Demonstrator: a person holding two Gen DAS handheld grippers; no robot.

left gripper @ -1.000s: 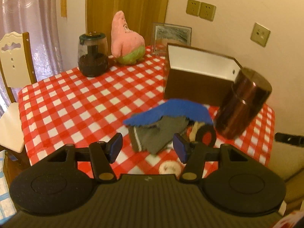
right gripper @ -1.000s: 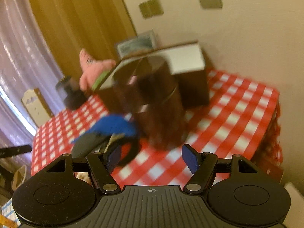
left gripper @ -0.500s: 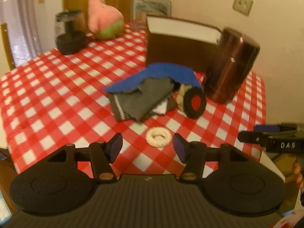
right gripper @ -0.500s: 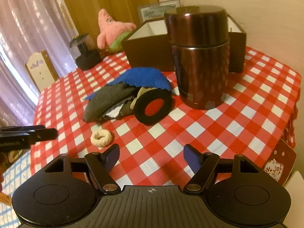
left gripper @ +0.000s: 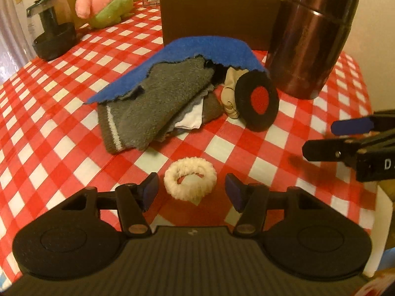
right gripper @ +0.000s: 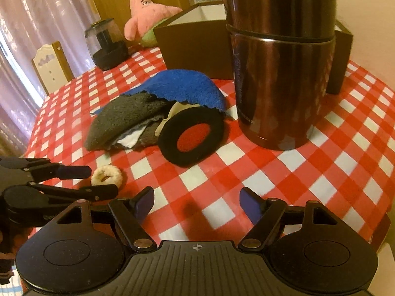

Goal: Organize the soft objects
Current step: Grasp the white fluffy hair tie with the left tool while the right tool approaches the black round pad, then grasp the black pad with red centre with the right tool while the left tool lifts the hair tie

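A cream fuzzy hair tie (left gripper: 190, 182) lies on the red checked tablecloth, right between the open fingers of my left gripper (left gripper: 192, 191); it also shows in the right wrist view (right gripper: 106, 175). Behind it is a pile: blue cloth (left gripper: 197, 54) over a grey towel (left gripper: 158, 103), beige fabric and a black pad with a red centre (left gripper: 258, 101). My right gripper (right gripper: 196, 203) is open and empty over bare cloth, in front of the black pad (right gripper: 192, 137). It also appears at the right of the left wrist view (left gripper: 345, 135).
A tall dark metal flask (right gripper: 279, 61) stands right of the pile. A brown open box (left gripper: 217, 17) is behind it. A pink plush star (left gripper: 103, 2) and a dark-based jar (left gripper: 51, 34) stand at the back left. A chair (right gripper: 51, 64) is beyond the table's left edge.
Both grippers have moved forward and down toward the table. The hair tie now sits between my left fingers. The right gripper has come closer to the flask and pad.
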